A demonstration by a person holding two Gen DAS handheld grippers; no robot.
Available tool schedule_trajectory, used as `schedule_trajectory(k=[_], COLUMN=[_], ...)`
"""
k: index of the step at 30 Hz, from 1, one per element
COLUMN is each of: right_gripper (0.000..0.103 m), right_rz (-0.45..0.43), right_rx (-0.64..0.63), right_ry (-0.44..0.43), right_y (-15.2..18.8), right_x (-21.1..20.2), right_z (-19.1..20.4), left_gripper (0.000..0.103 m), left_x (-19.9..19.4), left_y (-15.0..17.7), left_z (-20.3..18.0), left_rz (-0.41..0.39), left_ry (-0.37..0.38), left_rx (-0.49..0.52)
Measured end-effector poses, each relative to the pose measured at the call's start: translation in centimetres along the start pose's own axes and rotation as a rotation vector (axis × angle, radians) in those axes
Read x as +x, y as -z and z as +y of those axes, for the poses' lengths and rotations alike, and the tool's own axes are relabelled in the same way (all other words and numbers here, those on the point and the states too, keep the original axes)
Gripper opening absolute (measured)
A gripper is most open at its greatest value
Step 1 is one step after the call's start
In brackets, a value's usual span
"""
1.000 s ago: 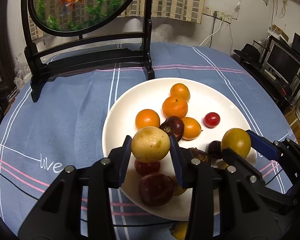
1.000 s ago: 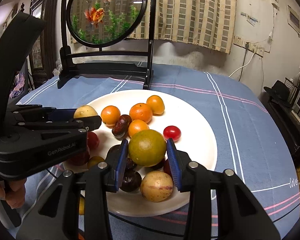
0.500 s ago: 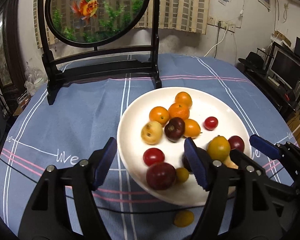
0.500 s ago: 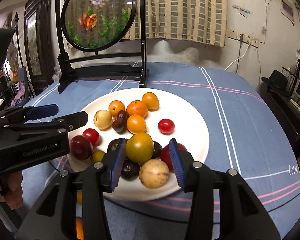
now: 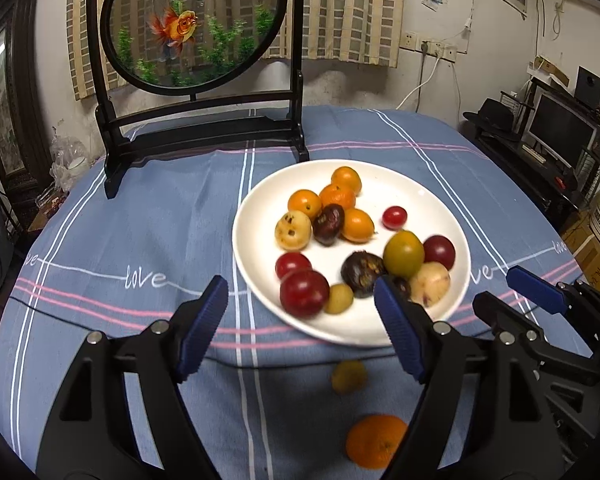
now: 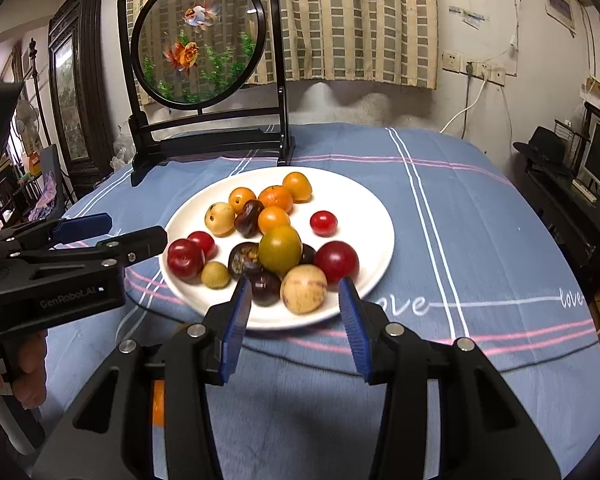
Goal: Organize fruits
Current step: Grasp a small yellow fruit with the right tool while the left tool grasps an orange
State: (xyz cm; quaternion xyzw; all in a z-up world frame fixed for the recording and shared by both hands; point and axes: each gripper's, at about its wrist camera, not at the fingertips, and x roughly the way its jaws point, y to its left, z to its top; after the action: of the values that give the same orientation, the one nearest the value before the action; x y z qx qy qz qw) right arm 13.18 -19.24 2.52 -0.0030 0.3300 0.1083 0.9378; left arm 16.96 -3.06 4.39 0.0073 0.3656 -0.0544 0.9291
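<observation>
Blue striped tablecloth (image 5: 140, 216), most fruit already on the white plate (image 5: 432, 208). Both my left gripper (image 5: 300, 324) and right gripper (image 6: 296, 314) hang open, empty; a small yellow fruit (image 5: 348, 376) and an orange (image 5: 376, 446) are left near me.

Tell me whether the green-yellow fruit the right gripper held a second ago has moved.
Yes. The green-yellow fruit has left the right gripper, whose jaws now stand open and empty, and rests on the white plate among the other fruit.
</observation>
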Motion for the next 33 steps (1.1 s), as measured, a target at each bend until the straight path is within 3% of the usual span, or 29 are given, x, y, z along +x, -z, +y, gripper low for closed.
schedule_trajectory(k=[1,10,15,22,24,25,29,33], right_gripper=[0.059,0.059,0.059,0.059,0.059,0.059,0.059,0.059], right_rz=[-0.01,-0.016,0.003,0.021,0.025,0.027,0.036,0.054], right_rx=[0.011,0.095,0.074,0.062,0.057,0.055,0.048,0.038], right_ry=[0.003,-0.035,-0.009,-0.032,-0.033,-0.035,-0.038,-0.056], right_y=[0.3,2.6,2.8,2.7,2.7,2.7,3.0,3.3], right_x=[-0.4,-0.7,-0.4,-0.2,-0.1,-0.1,0.0,0.6], right_z=[-0.1,-2.0,-2.1,-1.7,-1.6,-1.5,-1.4,-0.8], left_gripper=[0.078,0.08,0.082,0.082,0.064,0.047,0.046,0.046], left_x=[-0.2,-1.6,-1.2,0.6,1.1,1.3,1.0,0.4], left_y=[0.3,4.2,7.1,9.5,9.9,10.1,9.7,8.0], left_z=[0.0,-0.9,-2.9,-4.5,-4.6,-4.6,-4.1,-1.4], left_rz=[0.001,0.04,0.092,0.179,0.19,0.207,0.214,0.162], left_ry=[0.001,0.034,0.071,0.065,0.054,0.093,0.096,0.056], left_rx=[-0.001,0.012,0.065,0.11,0.133,0.131,0.142,0.113])
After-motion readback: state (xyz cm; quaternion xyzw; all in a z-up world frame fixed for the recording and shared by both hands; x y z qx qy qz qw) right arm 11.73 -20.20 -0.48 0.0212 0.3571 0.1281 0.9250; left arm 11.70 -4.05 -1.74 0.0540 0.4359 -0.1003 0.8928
